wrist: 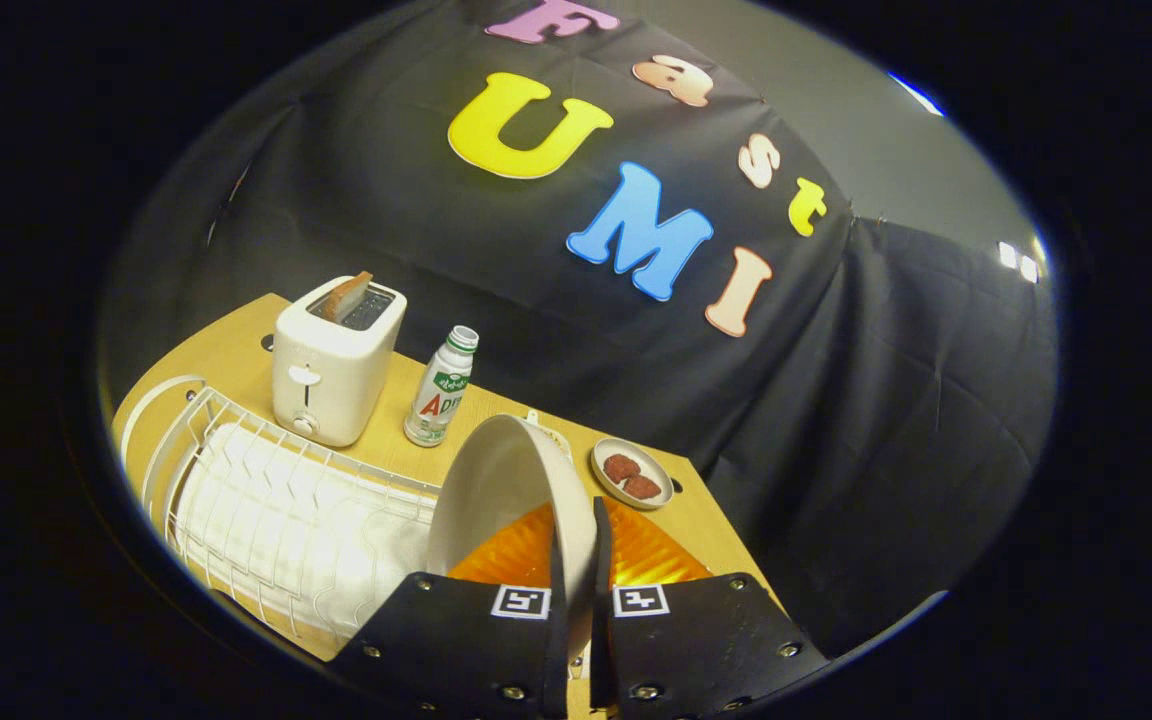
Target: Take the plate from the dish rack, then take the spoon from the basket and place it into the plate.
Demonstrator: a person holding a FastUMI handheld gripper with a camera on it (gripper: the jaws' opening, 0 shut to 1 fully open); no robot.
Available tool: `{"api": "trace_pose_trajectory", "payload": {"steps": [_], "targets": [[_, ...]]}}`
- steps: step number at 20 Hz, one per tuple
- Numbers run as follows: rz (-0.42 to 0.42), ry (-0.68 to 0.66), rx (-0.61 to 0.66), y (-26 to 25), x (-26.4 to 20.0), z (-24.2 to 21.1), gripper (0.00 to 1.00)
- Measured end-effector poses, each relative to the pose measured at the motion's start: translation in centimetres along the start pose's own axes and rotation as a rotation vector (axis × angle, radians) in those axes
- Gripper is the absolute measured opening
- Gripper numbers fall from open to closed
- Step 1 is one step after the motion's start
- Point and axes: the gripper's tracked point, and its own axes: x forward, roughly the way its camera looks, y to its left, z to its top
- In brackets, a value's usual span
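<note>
A white plate (pixel 496 490) stands on edge, tilted, between my fingers, and my gripper (pixel 576 560) is shut on its rim. The plate hangs just to the right of the white wire dish rack (pixel 266 510), over the wooden table (pixel 706 520). Its hollow face turns toward the rack. Its lower part is hidden behind my fingers.
A white toaster (pixel 336 360) with a slice of toast stands behind the rack. A small drink bottle (pixel 441 388) stands beside it. A small dish (pixel 633 472) with two dark red pieces sits beyond my fingers. The table's right edge meets the booth's black cloth wall.
</note>
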Motion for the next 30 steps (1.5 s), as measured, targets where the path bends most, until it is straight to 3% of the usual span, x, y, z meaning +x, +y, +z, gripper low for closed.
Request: {"api": "trace_pose_trajectory", "payload": {"steps": [7,16,23,30], "targets": [[0.000,-0.063,0.008,-3.1,-6.0,0.2,0.08],[0.119,0.010,0.094,-4.1,-12.0,-7.0,0.09],[0.226,0.084,0.134,-3.4,-13.7,-12.9,0.08],[0.334,0.238,0.344,-1.6,-13.2,-18.4,0.09]]}}
